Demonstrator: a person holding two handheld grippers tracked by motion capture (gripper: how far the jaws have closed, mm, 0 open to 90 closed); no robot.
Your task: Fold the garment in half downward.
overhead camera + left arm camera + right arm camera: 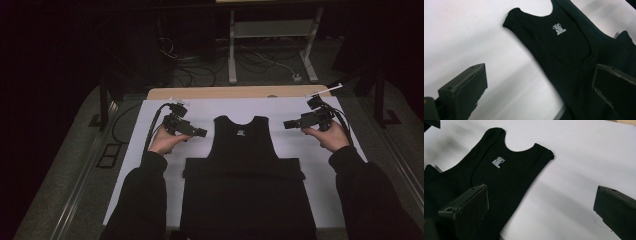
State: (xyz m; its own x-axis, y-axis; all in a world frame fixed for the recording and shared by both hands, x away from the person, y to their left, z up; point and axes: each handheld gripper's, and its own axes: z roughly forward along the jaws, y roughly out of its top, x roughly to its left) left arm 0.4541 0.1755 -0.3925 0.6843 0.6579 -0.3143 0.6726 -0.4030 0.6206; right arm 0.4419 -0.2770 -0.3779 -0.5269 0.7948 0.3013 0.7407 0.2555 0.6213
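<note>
Near edge: black tank top [245, 175] lies flat on the white sheet [305, 145] covering the table [220, 93], centred left-right, neck end pointing far. Its lower part is folded up, leaving a horizontal fold edge across the middle; the near portion runs off the bottom of the high view. Small white logo print [241, 133] sits just under the neckline.

Mid: person's sleeves come in from the near side, one hand on each tool.

Left claw [202, 133] is left of the top's left shoulder strap, close to it but not touching, tips pointing right toward the garment. Jaws spread wide, nothing between them; left gripper view looks across the strap and logo [559, 29].

Right claw [286, 124] is right of the right strap, near it, clear of the fabric, tips pointing left. Jaws also spread, empty; right gripper view shows the strap [541, 155] over white sheet.

Far: bare wood strip of table beyond the sheet, then floor cables [200, 75] and a table frame [272, 45].
</note>
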